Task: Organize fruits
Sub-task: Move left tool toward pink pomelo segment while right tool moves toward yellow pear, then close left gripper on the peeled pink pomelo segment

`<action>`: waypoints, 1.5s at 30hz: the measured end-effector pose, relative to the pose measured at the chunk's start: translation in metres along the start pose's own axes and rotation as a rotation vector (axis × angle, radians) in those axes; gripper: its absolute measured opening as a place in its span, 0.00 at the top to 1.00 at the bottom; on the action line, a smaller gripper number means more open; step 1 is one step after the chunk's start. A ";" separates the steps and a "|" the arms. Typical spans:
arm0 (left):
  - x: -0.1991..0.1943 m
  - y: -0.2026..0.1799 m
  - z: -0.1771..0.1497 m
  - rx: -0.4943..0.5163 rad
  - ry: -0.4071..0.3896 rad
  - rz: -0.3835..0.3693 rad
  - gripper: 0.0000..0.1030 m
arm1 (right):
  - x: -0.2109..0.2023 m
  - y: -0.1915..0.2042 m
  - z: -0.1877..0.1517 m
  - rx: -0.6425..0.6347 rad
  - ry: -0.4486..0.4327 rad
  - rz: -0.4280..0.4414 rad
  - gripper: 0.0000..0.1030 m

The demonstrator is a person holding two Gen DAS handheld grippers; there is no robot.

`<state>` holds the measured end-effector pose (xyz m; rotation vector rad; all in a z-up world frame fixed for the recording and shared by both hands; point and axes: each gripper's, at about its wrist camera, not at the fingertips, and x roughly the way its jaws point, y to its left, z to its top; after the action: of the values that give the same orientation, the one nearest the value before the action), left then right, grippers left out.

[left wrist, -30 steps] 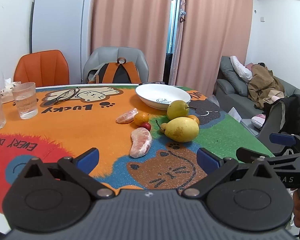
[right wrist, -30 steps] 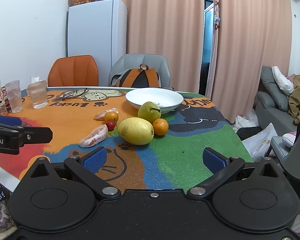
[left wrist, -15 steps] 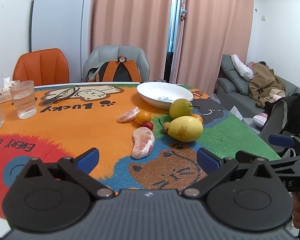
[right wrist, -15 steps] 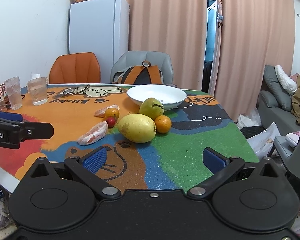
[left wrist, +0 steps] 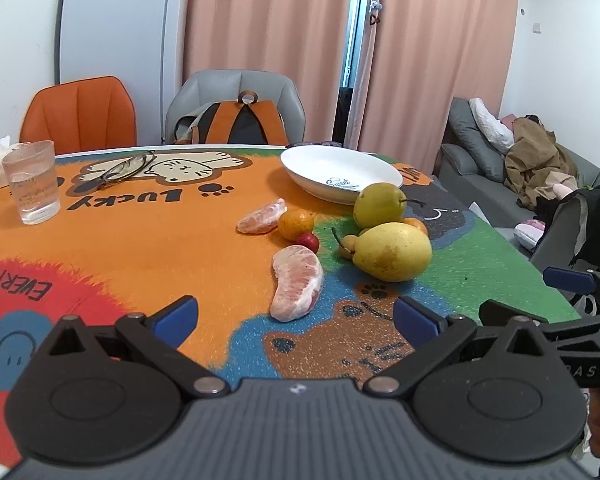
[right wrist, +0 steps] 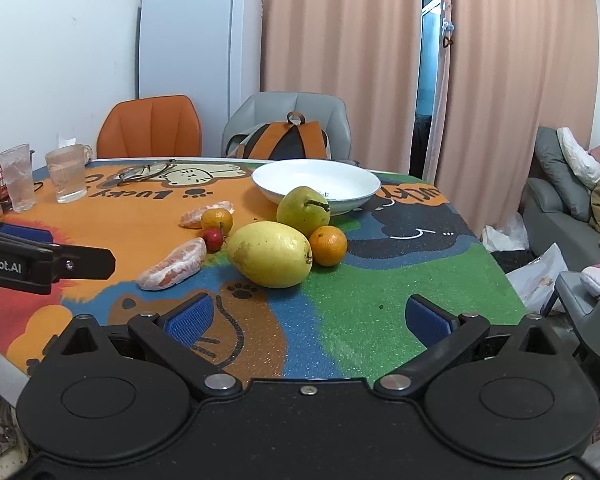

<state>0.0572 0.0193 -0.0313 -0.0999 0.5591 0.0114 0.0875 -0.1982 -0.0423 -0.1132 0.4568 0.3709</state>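
Observation:
A white bowl (left wrist: 340,173) (right wrist: 316,184) stands empty at the far side of the cartoon mat. In front of it lie a green pear (left wrist: 378,205) (right wrist: 303,211), a large yellow fruit (left wrist: 392,252) (right wrist: 269,254), an orange (right wrist: 328,245), a small orange (left wrist: 295,224) (right wrist: 217,221), a small red fruit (left wrist: 309,241) (right wrist: 213,239) and two peeled pomelo segments (left wrist: 298,282) (left wrist: 262,222). My left gripper (left wrist: 296,318) is open and empty, just short of the near segment. My right gripper (right wrist: 306,318) is open and empty, short of the yellow fruit.
Water glasses (left wrist: 32,182) (right wrist: 66,179) stand at the mat's left. Eyeglasses (left wrist: 126,166) lie at the back. An orange chair (left wrist: 78,114) and a grey chair with a backpack (left wrist: 240,122) stand behind the table. A sofa (left wrist: 500,168) is on the right.
Both grippers have moved forward toward the fruit; the fruits look larger and nearer. Nothing on the table has moved.

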 end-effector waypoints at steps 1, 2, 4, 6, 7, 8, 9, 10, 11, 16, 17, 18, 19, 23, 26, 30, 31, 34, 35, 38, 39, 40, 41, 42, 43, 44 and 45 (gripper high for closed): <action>0.005 0.000 0.000 0.008 0.005 0.001 0.00 | 0.002 -0.001 0.000 0.003 0.004 0.001 0.00; 0.009 0.000 0.000 0.016 0.010 0.000 0.00 | 0.005 -0.002 0.001 0.006 0.008 0.001 0.00; 0.019 0.000 0.001 0.027 0.016 -0.005 0.00 | 0.009 -0.004 0.001 0.010 0.015 0.002 0.00; 0.028 0.000 0.001 0.037 0.027 -0.005 0.02 | 0.013 -0.005 0.001 0.010 0.022 0.005 0.00; 0.032 -0.001 0.001 0.041 0.035 -0.007 0.02 | 0.016 -0.006 0.001 0.010 0.025 0.005 0.00; 0.037 0.000 0.001 0.044 0.041 -0.010 0.02 | 0.018 -0.006 0.002 0.010 0.028 0.006 0.00; 0.040 0.000 0.001 0.045 0.044 -0.013 0.02 | 0.020 -0.006 0.002 0.011 0.031 0.008 0.00; 0.044 0.000 0.002 0.046 0.046 -0.016 0.02 | 0.021 -0.007 0.002 0.011 0.034 0.009 0.00; 0.047 0.000 0.002 0.048 0.049 -0.016 0.02 | 0.023 -0.008 0.002 0.012 0.037 0.010 0.00; 0.067 0.000 0.005 0.047 0.089 -0.016 0.15 | 0.034 -0.012 0.004 0.023 0.060 0.016 0.00; 0.071 0.001 0.006 0.044 0.097 -0.016 0.16 | 0.037 -0.013 0.004 0.025 0.066 0.018 0.00; 0.075 0.001 0.006 0.040 0.106 -0.019 0.18 | 0.038 -0.014 0.004 0.028 0.070 0.020 0.00; 0.079 0.002 0.005 0.035 0.114 -0.020 0.21 | 0.039 -0.015 0.005 0.031 0.074 0.023 0.00; 0.092 0.002 0.005 0.031 0.147 -0.028 0.32 | 0.044 -0.017 0.007 0.028 0.082 0.024 0.00; 0.095 -0.001 0.005 0.054 0.142 -0.013 0.33 | 0.047 -0.019 0.010 0.032 0.088 0.027 0.00; 0.100 -0.004 0.007 0.066 0.139 -0.006 0.33 | 0.051 -0.020 0.013 0.023 0.086 0.037 0.00; 0.102 -0.005 0.008 0.072 0.139 -0.004 0.33 | 0.052 -0.021 0.014 0.022 0.086 0.038 0.00; 0.105 -0.007 0.009 0.086 0.137 0.002 0.38 | 0.057 -0.023 0.019 0.029 0.085 0.038 0.00; 0.106 -0.008 0.009 0.094 0.138 0.006 0.40 | 0.058 -0.023 0.020 0.031 0.085 0.039 0.00; 0.108 -0.009 0.012 0.111 0.141 -0.002 0.57 | 0.062 -0.025 0.022 0.039 0.088 0.041 0.00; 0.108 -0.009 0.013 0.110 0.143 -0.003 0.62 | 0.064 -0.026 0.022 0.037 0.088 0.040 0.00; 0.108 -0.009 0.014 0.111 0.144 -0.001 0.62 | 0.065 -0.026 0.022 0.036 0.088 0.040 0.00; 0.109 -0.008 0.014 0.111 0.146 -0.006 0.63 | 0.066 -0.026 0.023 0.035 0.089 0.041 0.00; 0.108 -0.008 0.014 0.112 0.146 -0.008 0.63 | 0.066 -0.026 0.023 0.036 0.090 0.042 0.00; 0.108 -0.008 0.014 0.112 0.147 -0.009 0.63 | 0.067 -0.027 0.023 0.037 0.090 0.043 0.00; 0.108 -0.008 0.014 0.113 0.147 -0.009 0.64 | 0.068 -0.027 0.024 0.036 0.090 0.045 0.00; 0.108 -0.008 0.014 0.113 0.146 -0.009 0.64 | 0.069 -0.027 0.025 0.033 0.089 0.045 0.00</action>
<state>0.1568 0.0111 -0.0760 0.0075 0.7039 -0.0363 0.1655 -0.1963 -0.0508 -0.0879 0.5539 0.4031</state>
